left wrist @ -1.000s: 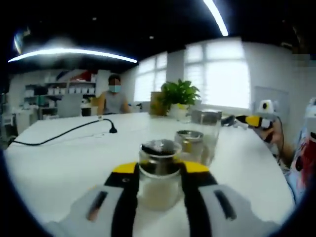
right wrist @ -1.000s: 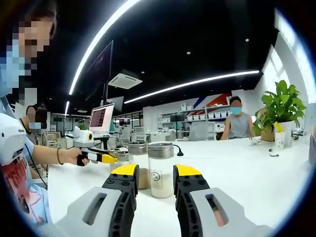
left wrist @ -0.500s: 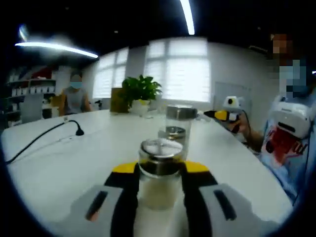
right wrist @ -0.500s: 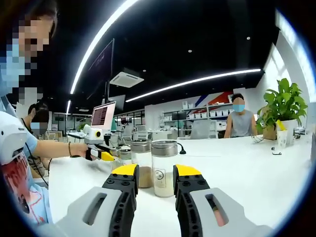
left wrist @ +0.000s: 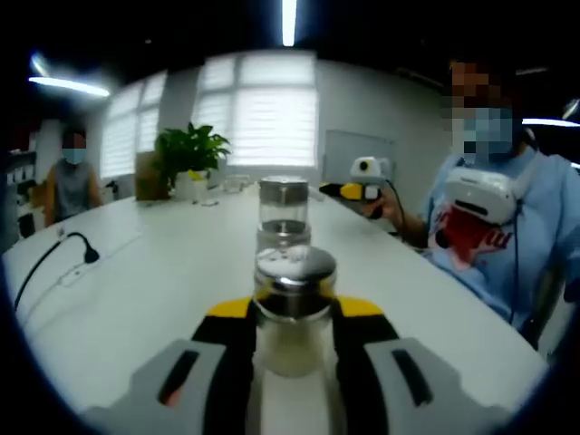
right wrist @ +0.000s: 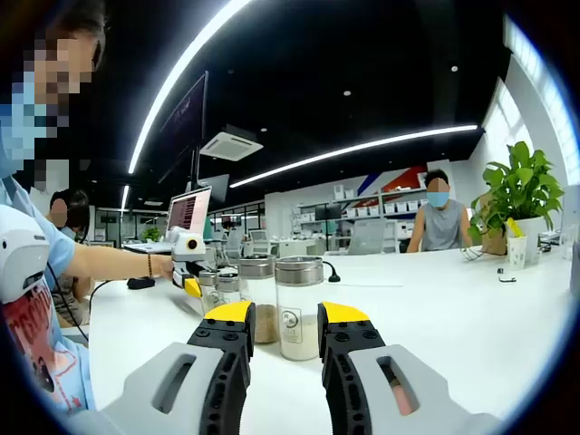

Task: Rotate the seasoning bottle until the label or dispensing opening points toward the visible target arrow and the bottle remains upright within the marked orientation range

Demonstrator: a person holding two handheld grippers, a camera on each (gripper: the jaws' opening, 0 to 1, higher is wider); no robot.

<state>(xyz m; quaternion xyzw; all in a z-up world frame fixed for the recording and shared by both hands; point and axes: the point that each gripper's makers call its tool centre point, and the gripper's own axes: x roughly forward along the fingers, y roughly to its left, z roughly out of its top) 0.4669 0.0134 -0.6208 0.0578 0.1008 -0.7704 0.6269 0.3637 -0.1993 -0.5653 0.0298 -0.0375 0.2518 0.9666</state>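
Note:
A glass seasoning bottle (left wrist: 293, 283) with a metal lid and pale powder inside stands upright on the white table (left wrist: 145, 272). My left gripper (left wrist: 292, 315) is shut on it, yellow-tipped jaws pressed on both sides. Two more jars, a taller one (left wrist: 284, 201) and a lower one (left wrist: 284, 236), line up behind it. The right gripper (left wrist: 352, 189) shows beyond, in a person's hand. In the right gripper view, my right gripper (right wrist: 285, 315) stands open, short of two tall jars (right wrist: 299, 294). The left gripper (right wrist: 191, 284) sits at smaller bottles (right wrist: 217, 286) to their left.
A potted plant (left wrist: 188, 149) stands at the table's far end, also visible as the plant (right wrist: 517, 195) at right. A black cable with a plug (left wrist: 54, 258) lies on the left. A laptop (right wrist: 186, 213) and a seated person (right wrist: 437, 217) are further back.
The left gripper view has swung round with the bottle still held between its jaws. In the right gripper view, the left gripper has moved right, closer to the jars.

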